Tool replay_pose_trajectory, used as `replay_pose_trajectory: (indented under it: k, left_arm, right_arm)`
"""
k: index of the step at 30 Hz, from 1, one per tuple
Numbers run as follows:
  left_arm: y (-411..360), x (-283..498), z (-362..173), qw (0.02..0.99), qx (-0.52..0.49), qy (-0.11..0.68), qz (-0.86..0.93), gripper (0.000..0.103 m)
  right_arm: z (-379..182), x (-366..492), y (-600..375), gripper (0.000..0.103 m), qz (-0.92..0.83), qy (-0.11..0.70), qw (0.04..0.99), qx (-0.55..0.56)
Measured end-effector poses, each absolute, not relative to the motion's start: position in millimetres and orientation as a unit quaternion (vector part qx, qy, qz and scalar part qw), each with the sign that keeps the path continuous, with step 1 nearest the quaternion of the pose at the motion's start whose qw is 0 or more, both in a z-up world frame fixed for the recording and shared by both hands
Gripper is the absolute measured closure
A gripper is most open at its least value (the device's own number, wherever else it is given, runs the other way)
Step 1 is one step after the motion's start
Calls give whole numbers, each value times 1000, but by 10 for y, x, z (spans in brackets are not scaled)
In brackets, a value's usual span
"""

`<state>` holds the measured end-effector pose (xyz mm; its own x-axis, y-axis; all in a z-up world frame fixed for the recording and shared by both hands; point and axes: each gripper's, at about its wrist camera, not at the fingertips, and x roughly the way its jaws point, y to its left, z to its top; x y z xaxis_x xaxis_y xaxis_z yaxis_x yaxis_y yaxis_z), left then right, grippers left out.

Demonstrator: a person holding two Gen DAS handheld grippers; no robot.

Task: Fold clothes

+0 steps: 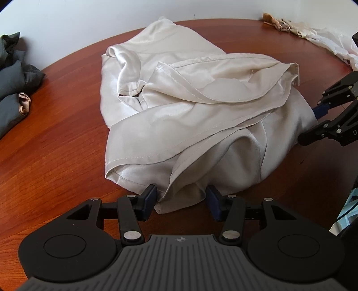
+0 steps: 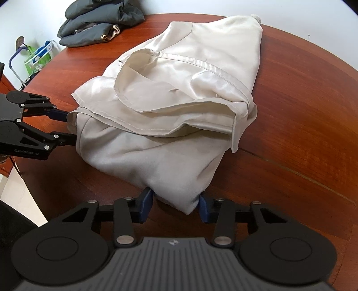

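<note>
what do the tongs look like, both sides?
Identical. Left tongs and right tongs: black linkage arms with silver pivot pins, dark blue fingertip pads, round black side housings, grey ribbed body bearing a small round logo. No cables, hands or sleeves visible.

I see a reddish wooden table (image 1: 56, 134) against a plain white wall (image 1: 89, 18), lit by daylight.

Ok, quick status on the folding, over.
Left gripper open, fingers astride a fold of the cream garment. Right gripper open, likewise astride another edge. Garment still crumpled on the wooden table. Nothing in the way.
</note>
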<state>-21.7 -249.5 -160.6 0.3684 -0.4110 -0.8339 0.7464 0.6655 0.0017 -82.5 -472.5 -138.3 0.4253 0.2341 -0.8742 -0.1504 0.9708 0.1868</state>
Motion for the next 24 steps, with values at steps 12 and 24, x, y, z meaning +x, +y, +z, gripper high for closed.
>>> replay_pose_trajectory:
  k: [12, 24]
  left_arm:
    - [-2385, -281, -1388, 787, 172, 449, -386, 93]
    - [-2245, -201, -720, 764, 137, 483, -405, 93]
  right_arm:
    - [-1200, -943, -4687, 78, 132, 525, 839, 63]
    - [-629, -1186, -4729, 84, 151, 536, 821, 126]
